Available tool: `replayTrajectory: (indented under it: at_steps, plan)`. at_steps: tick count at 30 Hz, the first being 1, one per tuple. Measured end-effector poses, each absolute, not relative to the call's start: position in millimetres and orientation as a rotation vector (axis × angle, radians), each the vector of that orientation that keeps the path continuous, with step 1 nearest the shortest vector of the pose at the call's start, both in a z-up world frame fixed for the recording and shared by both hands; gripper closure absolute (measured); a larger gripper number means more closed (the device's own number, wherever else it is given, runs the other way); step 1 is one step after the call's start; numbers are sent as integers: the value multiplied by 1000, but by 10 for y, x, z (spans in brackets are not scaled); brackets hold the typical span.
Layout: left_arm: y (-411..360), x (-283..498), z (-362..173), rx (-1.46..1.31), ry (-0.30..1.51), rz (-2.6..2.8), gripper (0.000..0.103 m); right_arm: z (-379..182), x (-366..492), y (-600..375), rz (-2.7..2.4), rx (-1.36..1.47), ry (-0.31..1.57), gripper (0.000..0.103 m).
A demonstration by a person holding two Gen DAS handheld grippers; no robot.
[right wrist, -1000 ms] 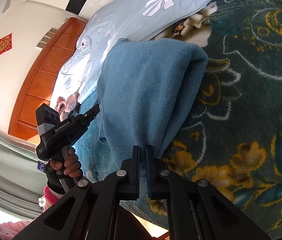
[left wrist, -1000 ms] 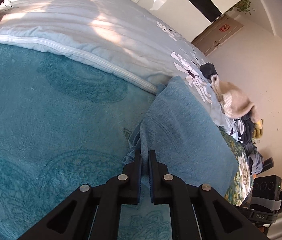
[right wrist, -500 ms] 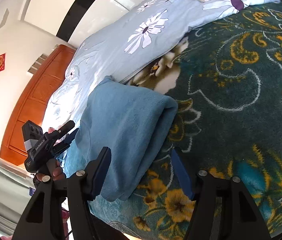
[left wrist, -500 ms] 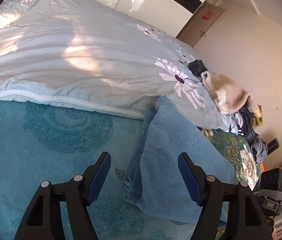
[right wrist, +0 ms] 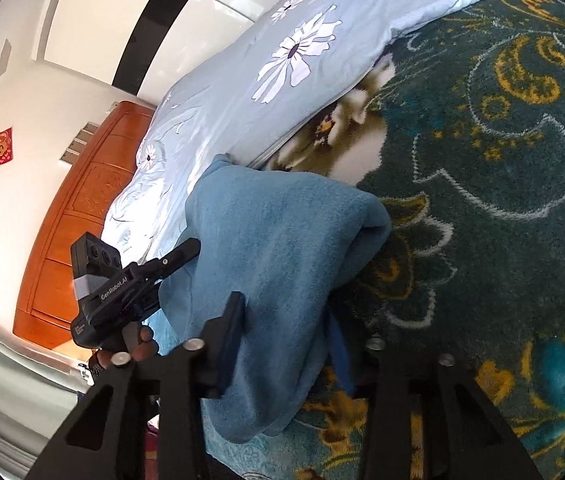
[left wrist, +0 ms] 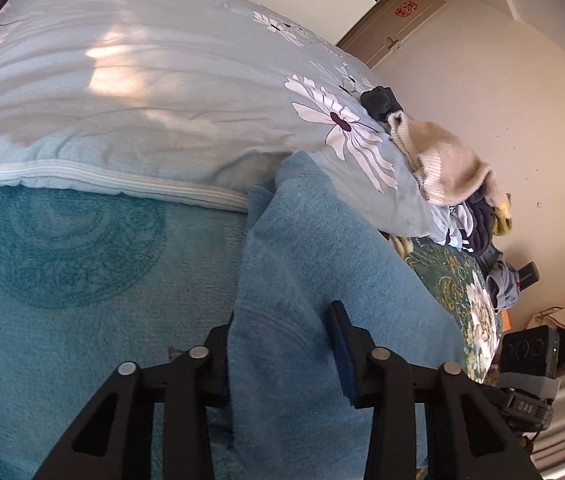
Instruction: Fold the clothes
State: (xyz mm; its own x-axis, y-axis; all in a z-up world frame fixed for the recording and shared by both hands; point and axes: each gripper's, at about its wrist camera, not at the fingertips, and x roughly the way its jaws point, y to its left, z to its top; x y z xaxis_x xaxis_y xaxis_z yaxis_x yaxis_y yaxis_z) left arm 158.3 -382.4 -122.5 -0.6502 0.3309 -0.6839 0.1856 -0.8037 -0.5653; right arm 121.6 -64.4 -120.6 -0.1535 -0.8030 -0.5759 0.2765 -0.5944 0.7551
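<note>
A folded blue fleece garment lies on the bed blanket; it also shows in the right wrist view. My left gripper is open, its jaws straddling the garment's near left edge. My right gripper is open, with its jaws astride the garment's near right corner. The cloth lies between the fingers of each, not pinched. The left gripper's body and the hand holding it show in the right wrist view.
A pale blue flowered duvet lies behind the garment. A pile of unfolded clothes sits at the far right of the bed. The teal blanket stretches left; the dark floral blanket stretches right. A wooden headboard stands beyond.
Both grippers were shut on the garment's edges a second ago, then opened and let go. They now sit lower and closer, with the cloth between open jaws.
</note>
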Motion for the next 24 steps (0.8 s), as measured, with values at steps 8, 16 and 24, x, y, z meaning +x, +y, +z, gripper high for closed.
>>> replayTrajectory:
  at_steps: [8, 16, 24]
  plan:
    - [-3699, 2168, -852, -1061, -972, 2675, 92, -843, 915, -652, -1785, 1279, -493, 87]
    - [-3641, 2366, -895, -1132, -894, 2772, 92, -929, 760, -697, -1767, 1311, -326, 87]
    - [-3742, 2157, -960, -1174, -891, 2803, 61, -984, 811, -720, -1824, 1338, -320, 74]
